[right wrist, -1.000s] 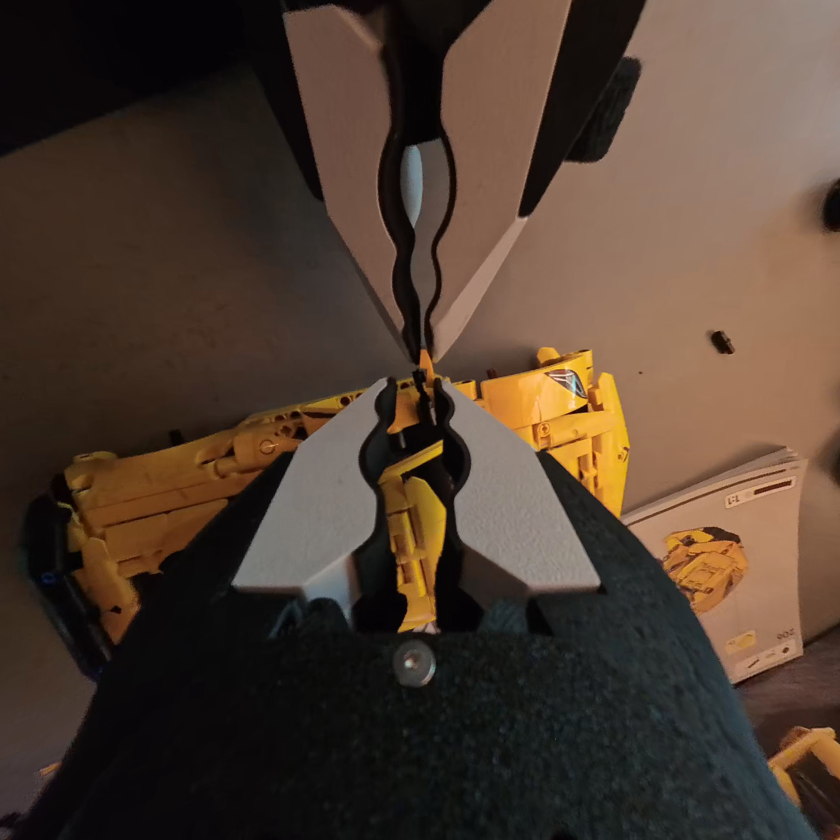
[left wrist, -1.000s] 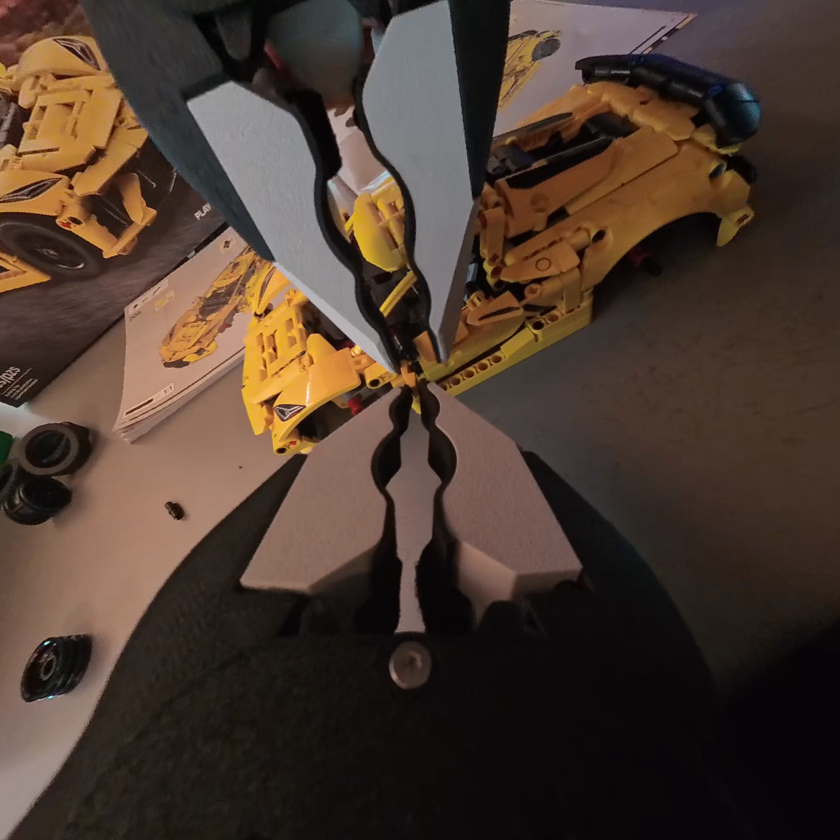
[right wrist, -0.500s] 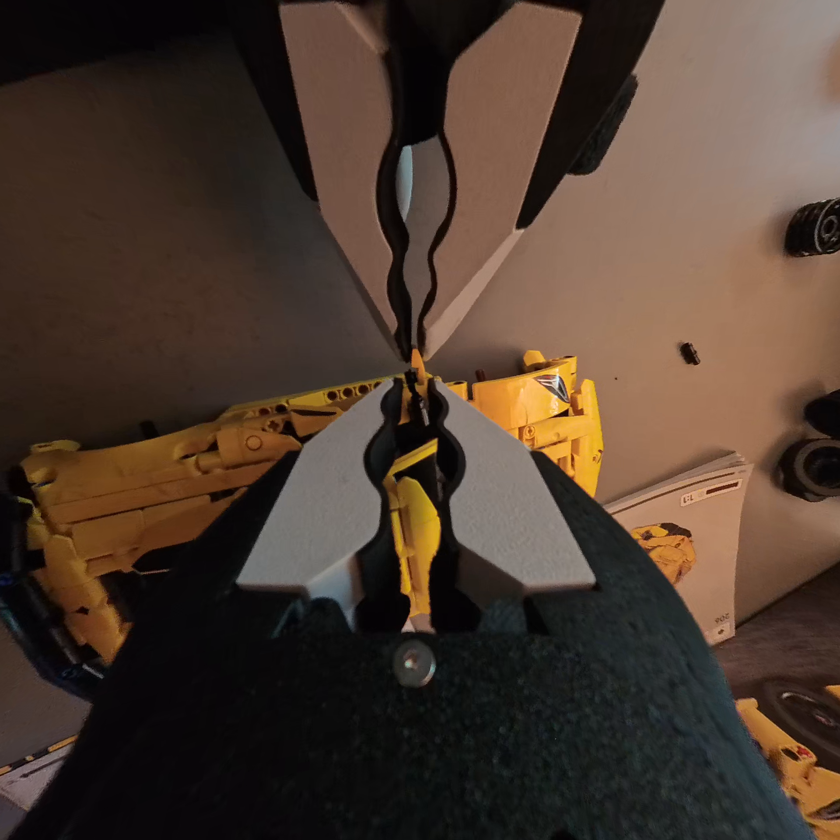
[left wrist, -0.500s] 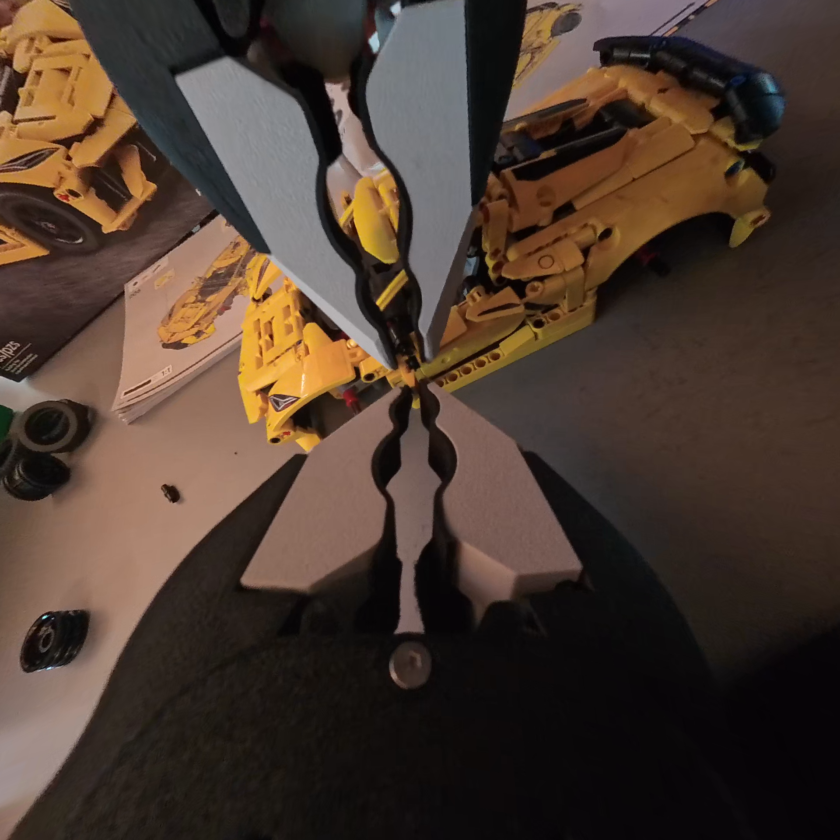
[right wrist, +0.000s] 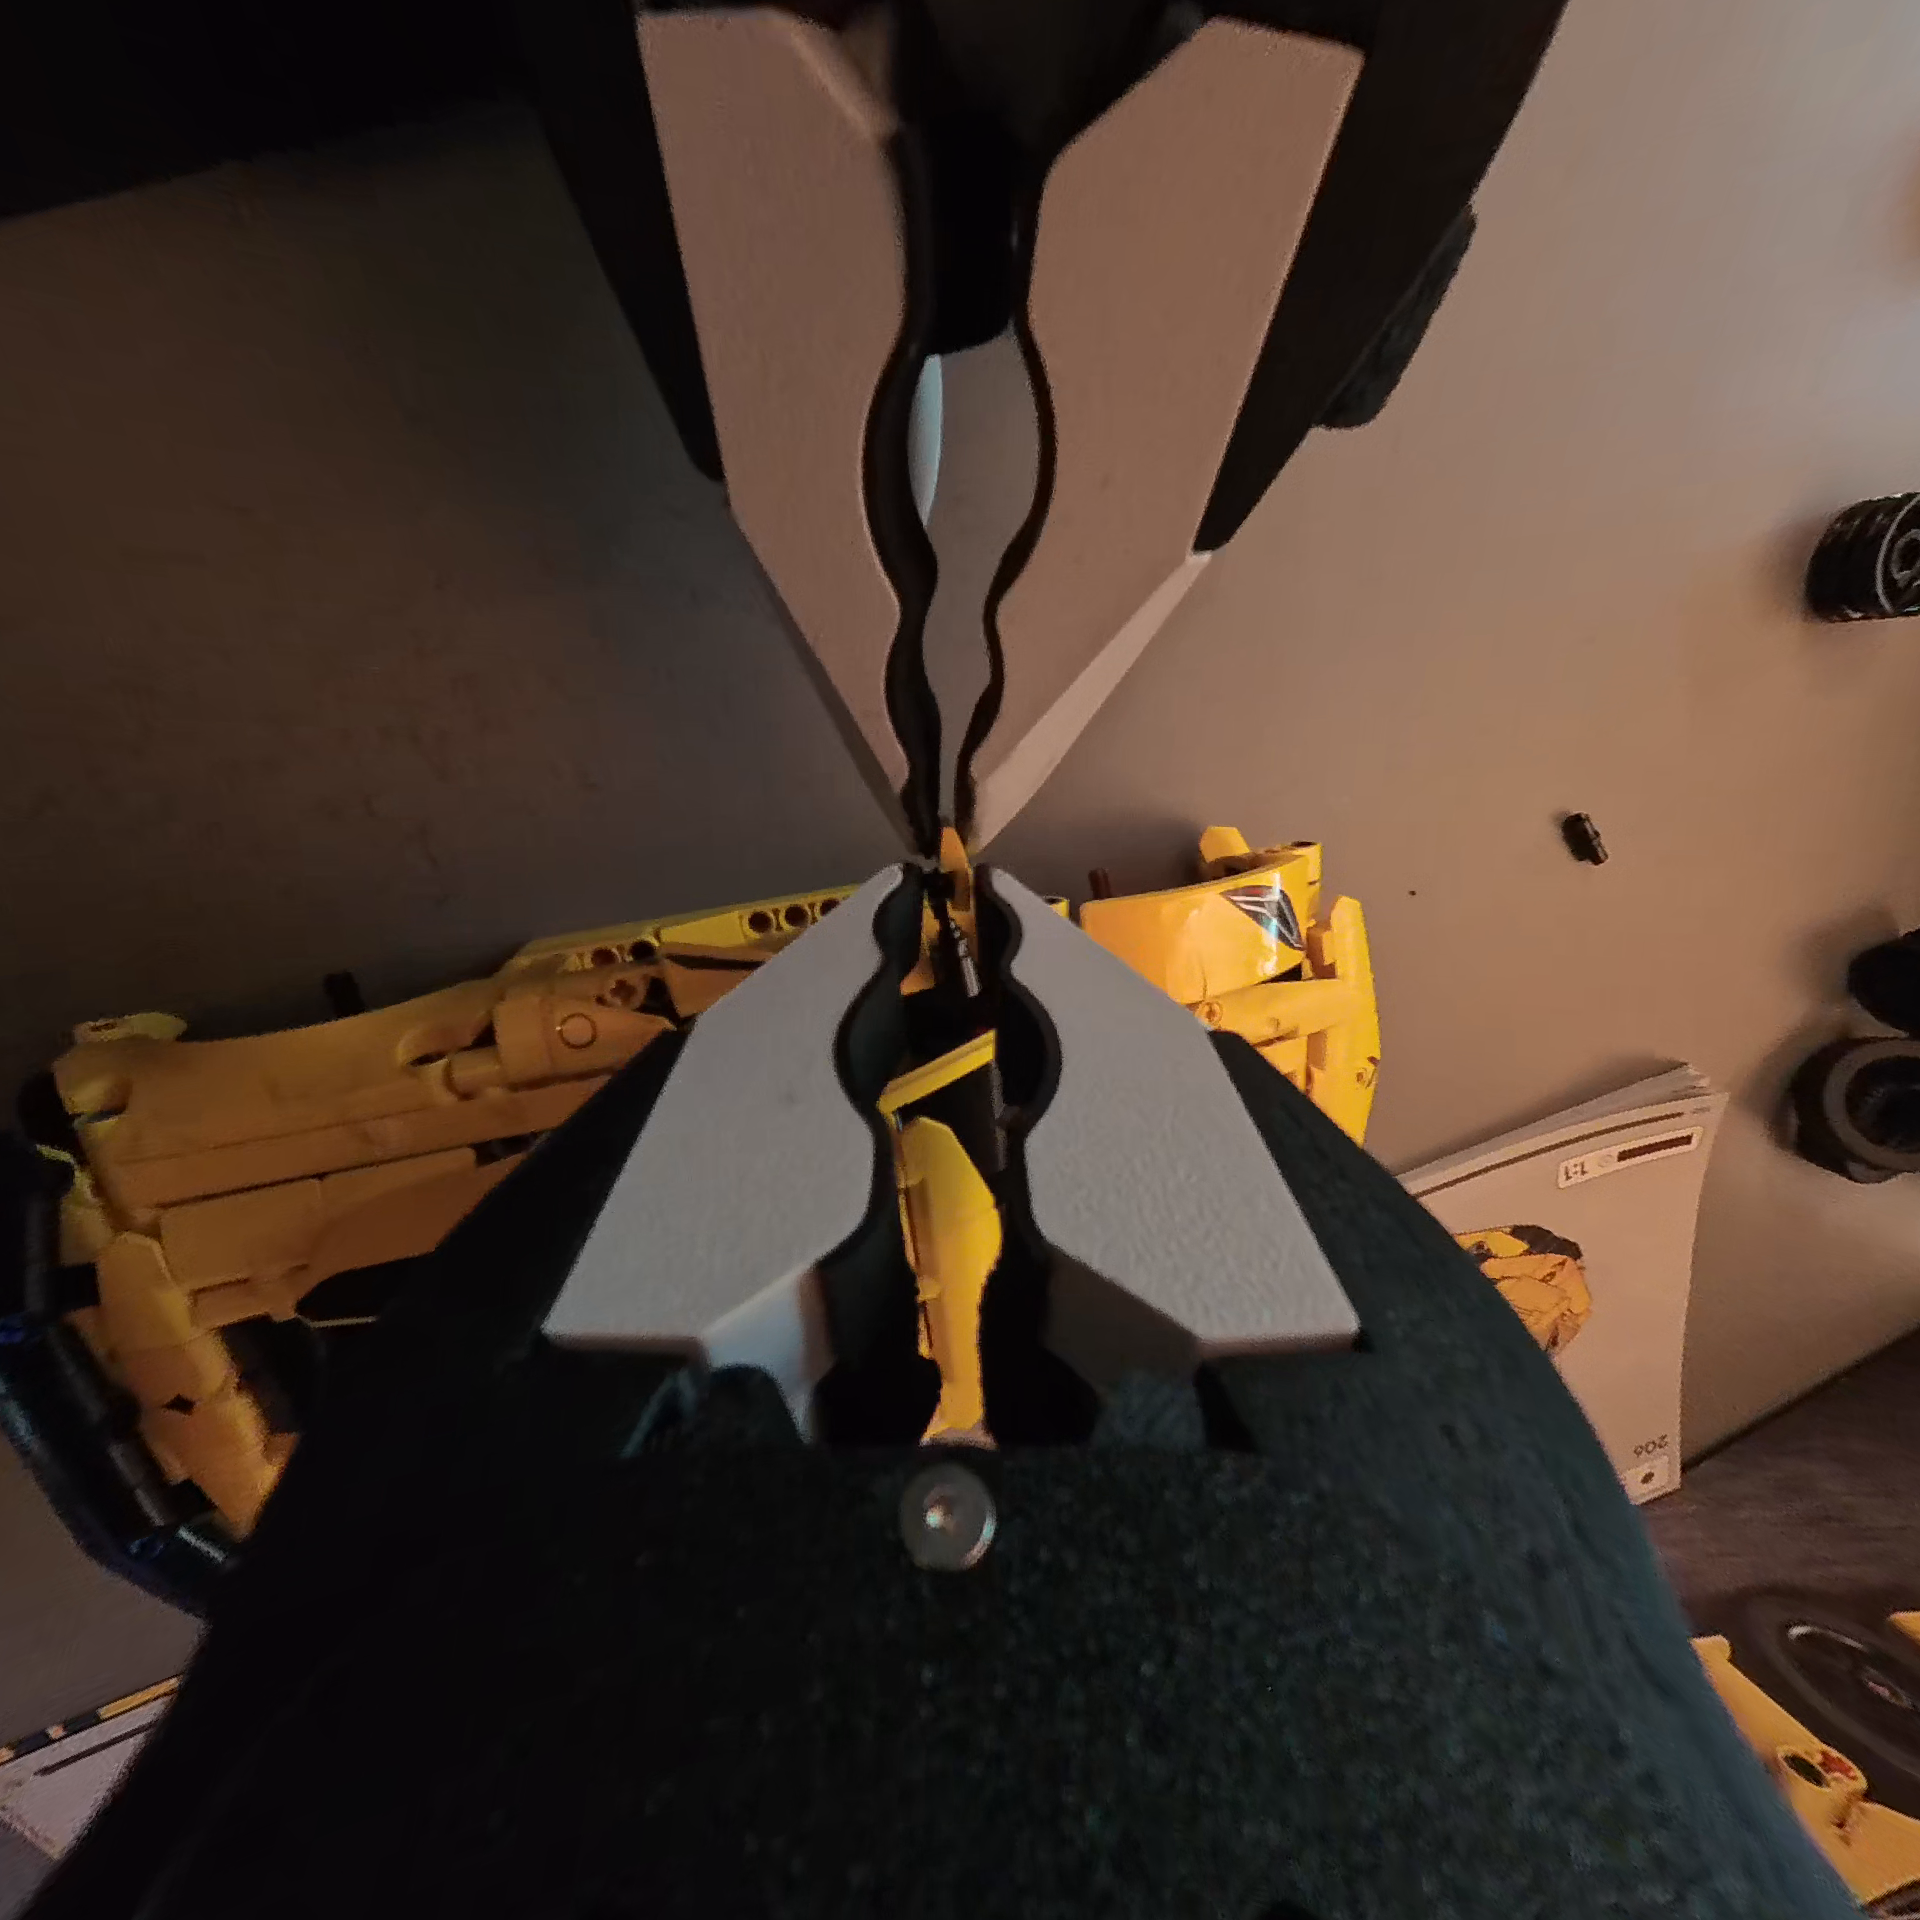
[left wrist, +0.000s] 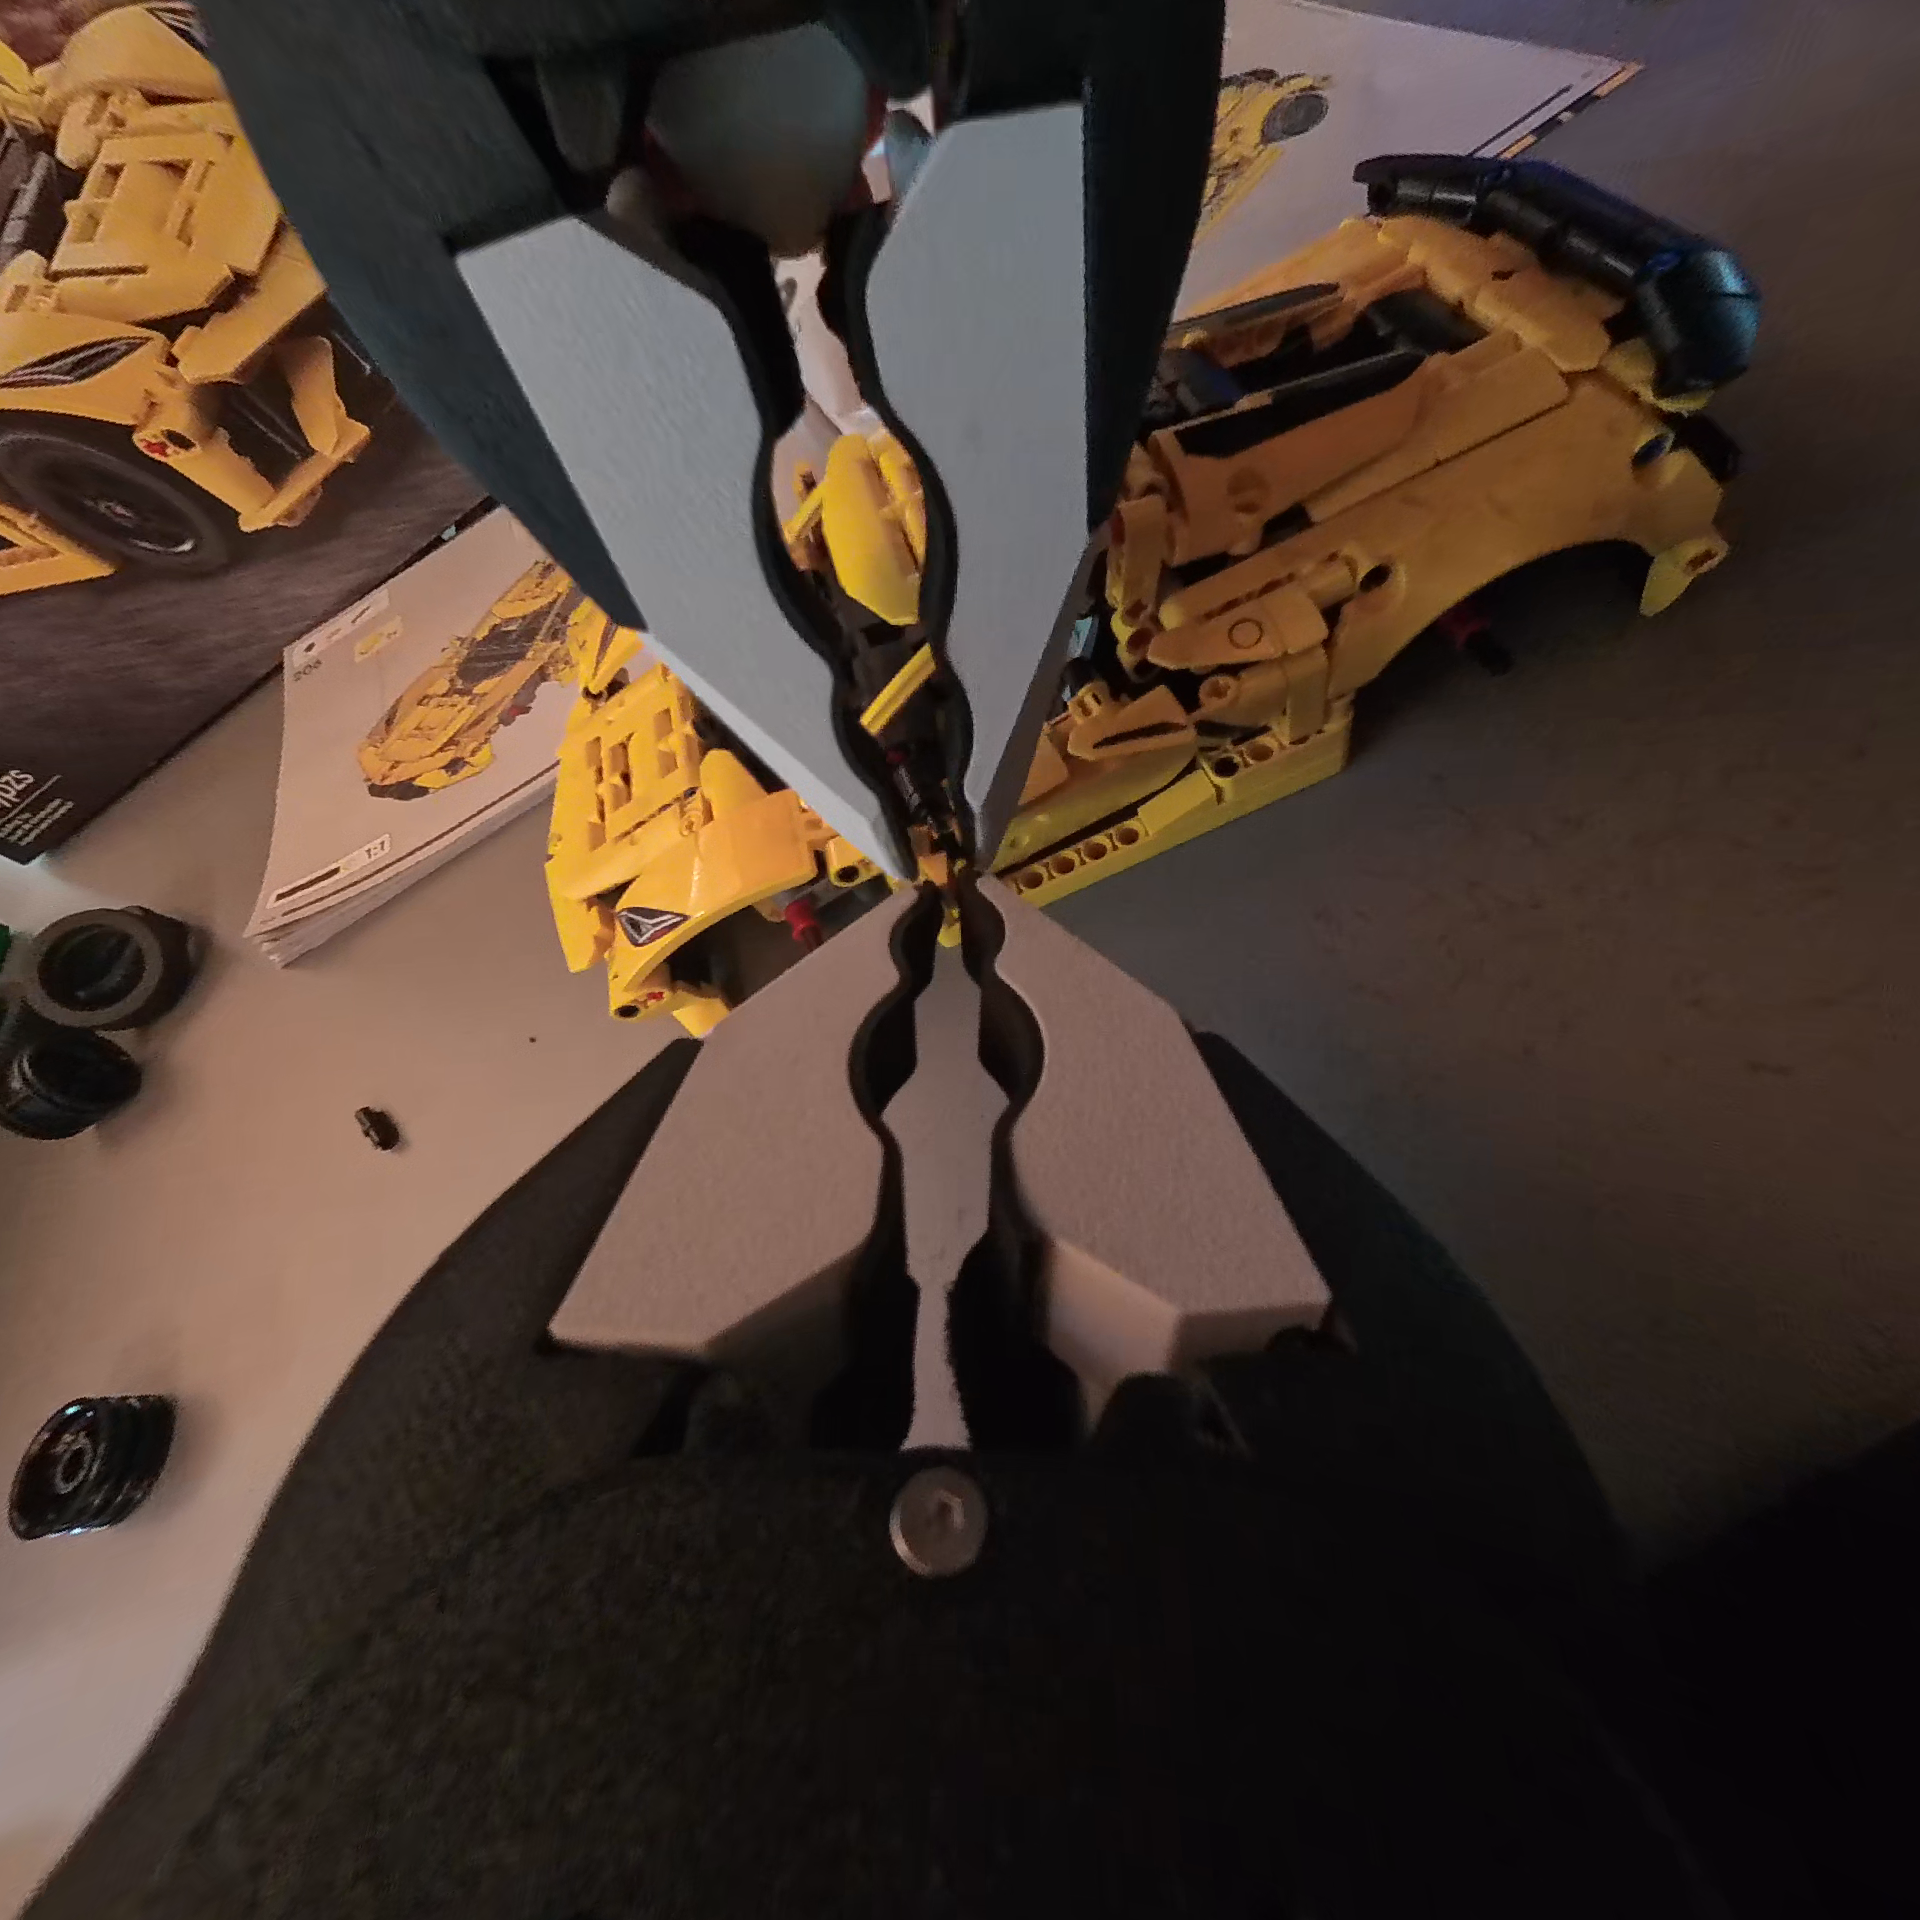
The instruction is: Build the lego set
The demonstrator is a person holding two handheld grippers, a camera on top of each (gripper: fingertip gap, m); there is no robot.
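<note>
A yellow lego car [left wrist: 1351, 499] without wheels lies on the grey table; it also shows in the right wrist view [right wrist: 312, 1122]. My left gripper [left wrist: 951, 914] and right gripper [left wrist: 940, 852] meet tip to tip just above the car's front half. Both are shut on one small yellow and black piece [right wrist: 954, 847] between them. A thin black pin [right wrist: 961, 940] of that piece sits between the right gripper's [right wrist: 951, 894] jaws. The left gripper [right wrist: 940, 821] comes in from the top of the right wrist view. How the piece's parts join is hidden by the fingertips.
An instruction booklet [left wrist: 416, 748] and the set's box [left wrist: 156, 416] lie left of the car. An open sheet [left wrist: 1403, 114] lies behind it. Black tyres [left wrist: 99, 966], a wheel [left wrist: 88, 1465] and a loose black pin [left wrist: 376, 1129] lie at the left.
Both grippers stay shut and tip to tip. They have shifted slightly together over the car, and more tyres have come into the right wrist view.
</note>
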